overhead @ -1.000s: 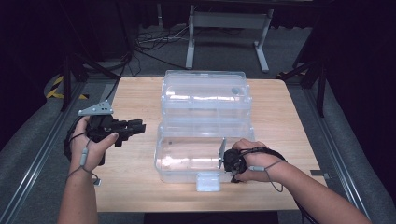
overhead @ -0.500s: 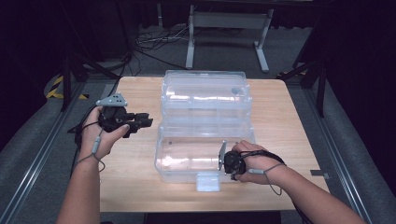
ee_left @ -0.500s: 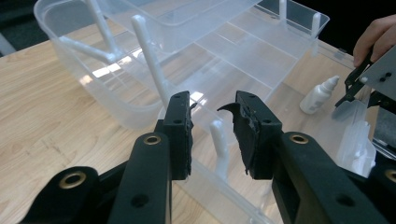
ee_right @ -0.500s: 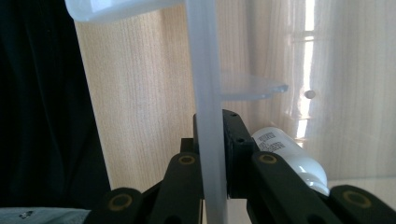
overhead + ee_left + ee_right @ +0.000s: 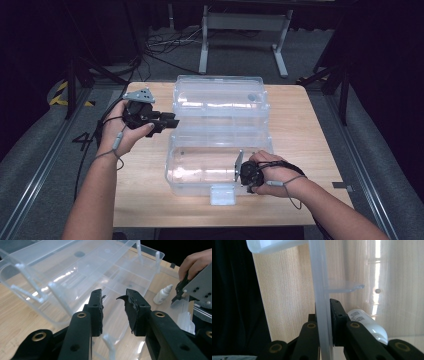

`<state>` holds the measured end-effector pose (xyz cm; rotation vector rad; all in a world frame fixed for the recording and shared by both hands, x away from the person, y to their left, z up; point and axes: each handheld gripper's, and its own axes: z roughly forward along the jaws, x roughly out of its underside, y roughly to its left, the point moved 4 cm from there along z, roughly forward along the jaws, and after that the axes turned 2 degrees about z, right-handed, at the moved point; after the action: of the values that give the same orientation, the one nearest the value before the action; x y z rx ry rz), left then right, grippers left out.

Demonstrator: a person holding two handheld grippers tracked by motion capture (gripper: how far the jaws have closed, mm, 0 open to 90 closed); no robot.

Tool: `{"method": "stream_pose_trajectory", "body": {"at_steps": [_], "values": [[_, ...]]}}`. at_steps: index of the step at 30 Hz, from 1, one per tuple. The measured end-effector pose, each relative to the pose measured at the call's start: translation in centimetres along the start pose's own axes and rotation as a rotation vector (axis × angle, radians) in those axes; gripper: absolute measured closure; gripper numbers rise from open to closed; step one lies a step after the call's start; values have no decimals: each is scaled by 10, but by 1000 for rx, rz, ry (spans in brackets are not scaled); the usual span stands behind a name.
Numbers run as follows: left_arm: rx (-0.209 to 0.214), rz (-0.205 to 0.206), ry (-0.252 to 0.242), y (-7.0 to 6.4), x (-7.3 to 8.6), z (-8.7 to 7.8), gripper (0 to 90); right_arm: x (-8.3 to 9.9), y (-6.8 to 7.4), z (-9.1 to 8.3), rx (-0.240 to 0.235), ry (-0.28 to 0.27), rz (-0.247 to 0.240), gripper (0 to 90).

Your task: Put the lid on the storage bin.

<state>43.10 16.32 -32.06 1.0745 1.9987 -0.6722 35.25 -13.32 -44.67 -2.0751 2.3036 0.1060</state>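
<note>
Holding one bottle (image 5: 163,294): clear box (image 5: 200,165).

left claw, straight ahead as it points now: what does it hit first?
Probably the clear plastic box: the open left claw points at its near wall and open lid. Depth is hard to judge, so the exact contact spot is uncertain.

left gripper (image 5: 113,311) jaws apart, right gripper (image 5: 324,322) apparently clamped
</note>
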Motion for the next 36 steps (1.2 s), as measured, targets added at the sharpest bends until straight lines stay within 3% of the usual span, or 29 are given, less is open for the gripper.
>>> {"method": "stream_pose_trajectory", "body": {"at_steps": [2, 6, 10, 20, 28, 31, 36], "values": [[5, 7, -2, 0, -4, 2, 677, 0, 0, 0, -1, -1, 1, 863], [62, 36, -19, -1, -18, 11, 685, 0, 0, 0, -5, -4, 5, 858], [77, 43, -13, -1, -26, 18, 690, 1, -2, 0, -17, -12, 6, 855], [78, 57, 9, 3, -40, 33, 696, 1, -1, 0, -14, -10, 5, 855], [82, 93, 27, 2, -54, 49, 700, 1, -1, 0, -11, -10, 12, 855], [70, 127, 59, 2, -59, 59, 701, 0, -1, 0, -12, -13, 12, 855], [81, 140, 70, 0, -64, 71, 702, 1, -1, 0, -10, -10, 13, 855]]}}
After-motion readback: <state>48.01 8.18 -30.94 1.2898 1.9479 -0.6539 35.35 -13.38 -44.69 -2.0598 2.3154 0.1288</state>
